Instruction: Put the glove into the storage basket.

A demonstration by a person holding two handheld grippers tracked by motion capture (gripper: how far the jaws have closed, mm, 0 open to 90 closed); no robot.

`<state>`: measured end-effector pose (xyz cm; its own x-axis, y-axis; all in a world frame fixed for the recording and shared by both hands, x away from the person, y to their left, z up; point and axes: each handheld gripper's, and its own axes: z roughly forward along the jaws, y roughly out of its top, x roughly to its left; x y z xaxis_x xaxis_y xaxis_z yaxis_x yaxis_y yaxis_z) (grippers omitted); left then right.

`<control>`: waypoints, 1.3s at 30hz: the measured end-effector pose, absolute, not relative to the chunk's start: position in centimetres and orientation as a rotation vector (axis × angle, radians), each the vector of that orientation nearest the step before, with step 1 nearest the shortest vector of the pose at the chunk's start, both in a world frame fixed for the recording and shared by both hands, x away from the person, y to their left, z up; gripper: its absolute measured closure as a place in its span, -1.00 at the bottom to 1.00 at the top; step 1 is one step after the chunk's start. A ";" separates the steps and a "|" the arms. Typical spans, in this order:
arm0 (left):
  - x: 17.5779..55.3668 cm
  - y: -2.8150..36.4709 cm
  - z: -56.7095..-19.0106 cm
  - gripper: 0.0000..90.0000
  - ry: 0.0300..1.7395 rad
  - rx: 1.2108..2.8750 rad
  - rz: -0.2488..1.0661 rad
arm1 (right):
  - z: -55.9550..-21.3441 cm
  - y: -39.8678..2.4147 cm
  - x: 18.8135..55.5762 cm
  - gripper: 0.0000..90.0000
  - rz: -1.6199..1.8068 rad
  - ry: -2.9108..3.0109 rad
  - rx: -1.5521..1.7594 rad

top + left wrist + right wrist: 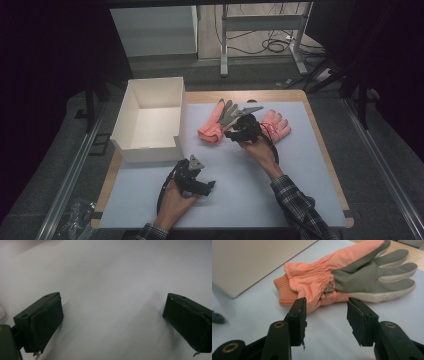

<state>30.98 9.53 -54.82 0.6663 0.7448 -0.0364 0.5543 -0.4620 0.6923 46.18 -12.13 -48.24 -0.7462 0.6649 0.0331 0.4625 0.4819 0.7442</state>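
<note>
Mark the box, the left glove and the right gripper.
box [131, 107], high view, left wall.
left glove [312, 281], right gripper view, orange wrist part.
right gripper [326, 315], right gripper view, gap between its fingertips.

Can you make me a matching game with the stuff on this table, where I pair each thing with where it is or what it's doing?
Things:
1. white box
2. glove with grey palm
3. second orange glove
4. left claw

Places or states:
A. lies just ahead of the right claw, cuff towards it
B. open over the bare white mat
C. stands at the table's left edge, nothing inside
D. lies beyond the right hand, fingers spread

Pairs: 1-C, 2-A, 3-D, 4-B
</note>
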 end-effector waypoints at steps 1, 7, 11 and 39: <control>31.0 9.5 -54.8 -0.93 1.000 2.188 0.352 | -48.2 -11.8 46.5 0.17 1.118 2.471 0.964; 31.0 9.5 -54.8 -0.93 1.000 2.190 0.352 | -48.3 -10.6 48.1 0.28 1.088 2.458 0.993; 31.0 9.5 -54.8 -0.93 1.000 2.190 0.353 | -48.4 -10.1 49.4 0.35 1.073 2.439 1.025; 31.0 9.5 -54.8 -0.93 0.999 2.189 0.353 | -50.6 -6.8 52.9 0.90 0.792 2.388 1.099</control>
<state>30.97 9.52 -54.80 0.6663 0.7447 -0.0381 0.5557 -0.4618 0.6913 52.86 -6.85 -50.62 -0.6148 0.7805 -0.1135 0.5580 0.5321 0.6368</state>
